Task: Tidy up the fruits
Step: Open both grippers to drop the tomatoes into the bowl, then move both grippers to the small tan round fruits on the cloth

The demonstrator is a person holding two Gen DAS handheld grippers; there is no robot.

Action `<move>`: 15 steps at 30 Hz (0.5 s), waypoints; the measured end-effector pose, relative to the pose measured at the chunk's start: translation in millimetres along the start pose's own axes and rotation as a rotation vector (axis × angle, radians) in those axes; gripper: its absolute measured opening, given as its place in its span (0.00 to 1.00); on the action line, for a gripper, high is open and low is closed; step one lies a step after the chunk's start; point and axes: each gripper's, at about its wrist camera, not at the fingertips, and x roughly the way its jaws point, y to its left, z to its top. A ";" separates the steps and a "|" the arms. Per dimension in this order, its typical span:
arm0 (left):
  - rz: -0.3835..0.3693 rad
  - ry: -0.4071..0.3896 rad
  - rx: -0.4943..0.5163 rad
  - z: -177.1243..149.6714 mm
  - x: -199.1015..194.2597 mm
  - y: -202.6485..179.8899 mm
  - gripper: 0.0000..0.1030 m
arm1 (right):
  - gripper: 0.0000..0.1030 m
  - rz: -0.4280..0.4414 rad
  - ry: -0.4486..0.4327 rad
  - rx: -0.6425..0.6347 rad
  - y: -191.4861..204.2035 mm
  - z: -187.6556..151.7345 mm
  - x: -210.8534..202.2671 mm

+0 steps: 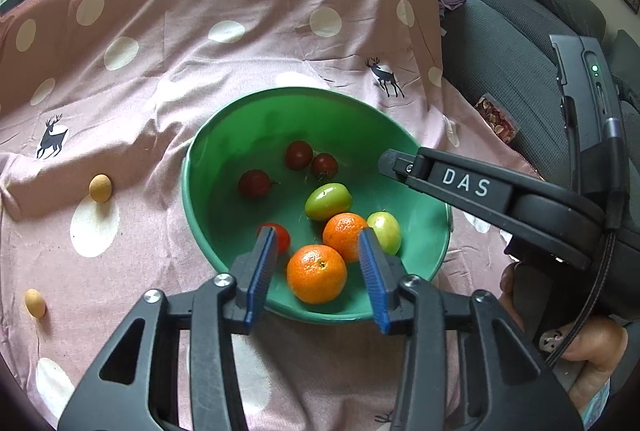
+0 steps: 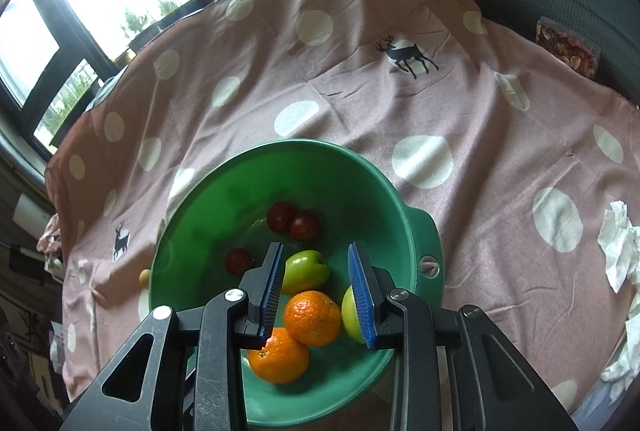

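Both grippers hang over the green bowl with their blue-padded jaws spread wide and nothing between them. Seen from its own camera, the left gripper [image 1: 318,255] sits above the bowl's [image 1: 224,135] six o'clock rim, its pads flanking the nearer orange [image 1: 316,273]; the second orange [image 1: 345,235] lies just behind, touching it. Two green fruits sit at one o'clock from the oranges, the larger [image 1: 328,201] toward the middle and the paler one [image 1: 385,232] against the right wall. A bright red tomato [image 1: 281,235] peeks from behind the left pad, and three dark red tomatoes [image 1: 299,154] lie toward the bowl's far half.

The right gripper [image 2: 318,289] frames the same heap from its wrist view, where the bowl's handle tab [image 2: 430,251] with its hole shows at three o'clock; the left view hides that spot behind the right gripper's black body marked DAS.

Only the left view shows two small tan fruits on the pink spotted cloth [image 1: 240,51], one [image 1: 100,187] at nine o'clock from the bowl and one [image 1: 34,303] at eight o'clock, well apart. Only the right view shows crumpled white tissue [image 2: 618,255] at the cloth's three o'clock edge. Both views catch a grey sofa [image 1: 512,43] beyond the cloth.
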 end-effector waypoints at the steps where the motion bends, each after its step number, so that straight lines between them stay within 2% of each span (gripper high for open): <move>1: 0.005 -0.009 0.000 -0.5 -4.7 1.1 0.43 | 0.32 -0.003 -0.002 -0.004 1.9 0.2 -0.5; 3: 0.019 -0.026 0.006 -1.6 -14.2 4.6 0.45 | 0.40 0.000 -0.008 -0.012 6.1 -0.3 -1.8; 5: 0.033 -0.040 0.000 -3.9 -24.7 10.8 0.51 | 0.49 0.014 -0.016 -0.021 11.6 -1.0 -3.8; 11: 0.102 -0.074 -0.064 -12.2 -57.5 47.7 0.60 | 0.70 0.065 -0.043 -0.077 38.1 -5.3 -10.1; 15: 0.176 -0.094 -0.127 -19.6 -78.9 83.9 0.62 | 0.71 0.108 -0.044 -0.137 62.3 -10.9 -11.0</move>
